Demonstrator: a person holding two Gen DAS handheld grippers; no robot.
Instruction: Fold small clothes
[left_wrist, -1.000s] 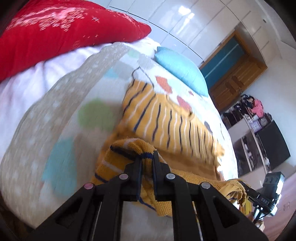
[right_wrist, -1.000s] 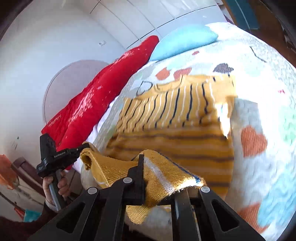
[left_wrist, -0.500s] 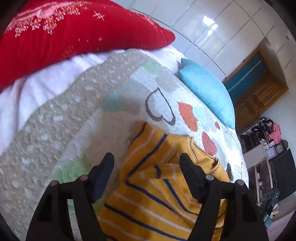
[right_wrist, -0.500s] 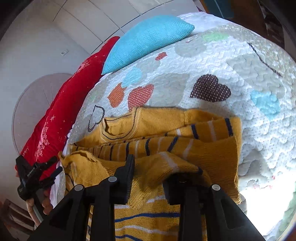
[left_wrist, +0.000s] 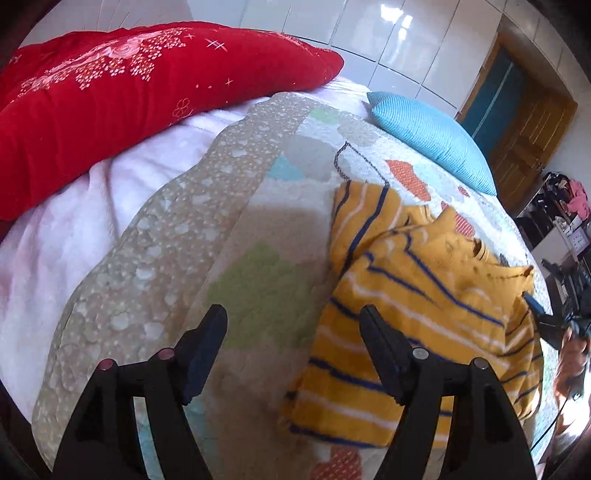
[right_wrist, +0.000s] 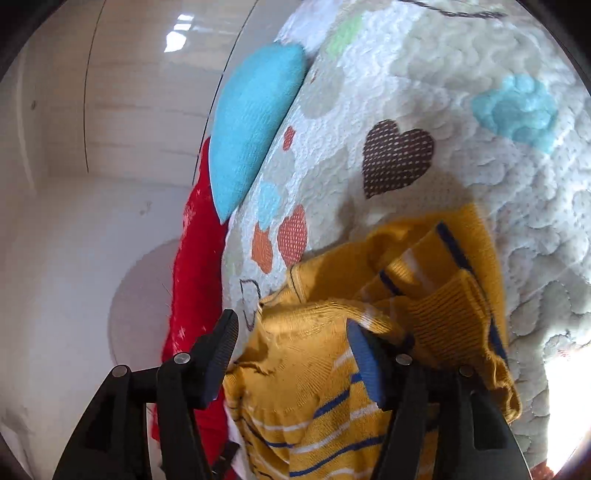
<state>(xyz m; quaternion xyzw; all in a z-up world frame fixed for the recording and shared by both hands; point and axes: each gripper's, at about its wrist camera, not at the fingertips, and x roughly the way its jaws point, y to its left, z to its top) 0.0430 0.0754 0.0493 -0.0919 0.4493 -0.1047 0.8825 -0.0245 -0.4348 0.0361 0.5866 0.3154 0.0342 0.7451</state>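
1. Left tongs (left_wrist: 291, 325): seen spread wide apart and empty above the quilt; one second earlier they were clamped on the sweater's hem, and half a second earlier they were already parted over the garment.
2. Right tongs (right_wrist: 291, 339): seen parted, with yellow knit bunched between and against the fingers; half a second earlier the cloth was pinched between them. No grip on the cloth is shown now.
3. Sweater (left_wrist: 424, 306): yellow knit with navy and white stripes, laid folded on the quilt towards the bed's right side, the lower part turned up over the body, which a second ago was held raised. In the right wrist view the sweater (right_wrist: 369, 350) is bunched close under the camera.
4. Quilt (left_wrist: 266, 221): pale, stitched, patterned with coloured hearts and patches, spread over the bed.
5. White blanket (left_wrist: 92, 206): shown along the bed's left edge, beside the quilt.
6. Red pillow (left_wrist: 129, 96): placed at the bed's head, left corner.
7. Blue pillow (left_wrist: 432, 140): placed at the head, right of the red one.
8. Room: glossy white wardrobe panels (left_wrist: 388, 40) and a wooden door (left_wrist: 528, 125) are seen beyond the bed.
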